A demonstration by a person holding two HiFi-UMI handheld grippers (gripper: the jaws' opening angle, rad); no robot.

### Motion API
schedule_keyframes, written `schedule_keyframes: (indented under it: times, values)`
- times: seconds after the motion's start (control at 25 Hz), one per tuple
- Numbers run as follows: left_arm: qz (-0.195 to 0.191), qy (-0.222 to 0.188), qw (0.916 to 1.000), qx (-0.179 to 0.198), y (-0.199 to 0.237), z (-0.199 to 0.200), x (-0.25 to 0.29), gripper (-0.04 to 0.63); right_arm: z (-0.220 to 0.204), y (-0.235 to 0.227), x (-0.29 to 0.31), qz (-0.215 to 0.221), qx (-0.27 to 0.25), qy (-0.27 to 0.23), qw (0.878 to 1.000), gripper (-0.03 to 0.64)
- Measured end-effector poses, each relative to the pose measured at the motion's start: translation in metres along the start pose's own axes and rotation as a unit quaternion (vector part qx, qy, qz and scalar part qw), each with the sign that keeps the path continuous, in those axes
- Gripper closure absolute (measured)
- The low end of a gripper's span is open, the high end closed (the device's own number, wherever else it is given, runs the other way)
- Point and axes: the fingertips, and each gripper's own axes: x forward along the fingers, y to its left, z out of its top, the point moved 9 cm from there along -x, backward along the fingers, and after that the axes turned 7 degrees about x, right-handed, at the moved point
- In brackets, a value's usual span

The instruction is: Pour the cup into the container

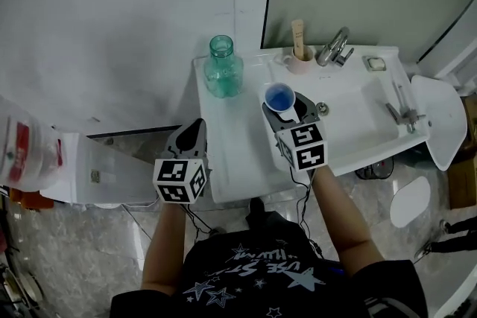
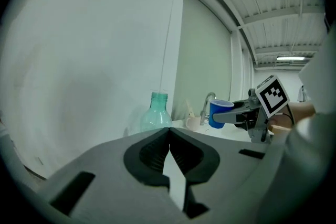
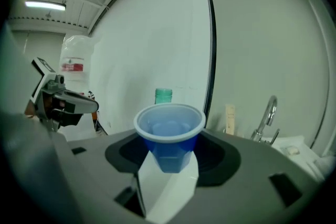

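A blue plastic cup [image 1: 279, 97] stands upright between the jaws of my right gripper [image 1: 287, 108], which is shut on it above the white counter [image 1: 231, 153]. In the right gripper view the cup [image 3: 169, 131] holds clear liquid, and the gripper [image 3: 169, 157] clasps its lower half. A green glass bottle [image 1: 222, 69] with an open neck stands on the counter's far left, beyond and left of the cup. My left gripper [image 1: 195, 129] hovers at the counter's left edge, short of the bottle [image 2: 156, 115], with its jaws [image 2: 169, 136] shut and nothing in them.
A mug [image 1: 300, 58] holding a wooden stick, a faucet [image 1: 333, 48] and a soap dish [image 1: 375, 63] line the back of the sink basin [image 1: 365, 119]. A white toilet [image 1: 441, 123] stands to the right. A wall rises close behind the counter.
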Motion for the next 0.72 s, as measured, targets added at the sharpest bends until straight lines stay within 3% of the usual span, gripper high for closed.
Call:
schedule_keyframes:
  times: [0.72]
  values:
    - [-0.068,-0.004,0.9975,0.016,0.007,-0.023,-0.098,0.584,-0.033,0.095,-0.078,-0.065,0.031,0.008,0.997,0.361]
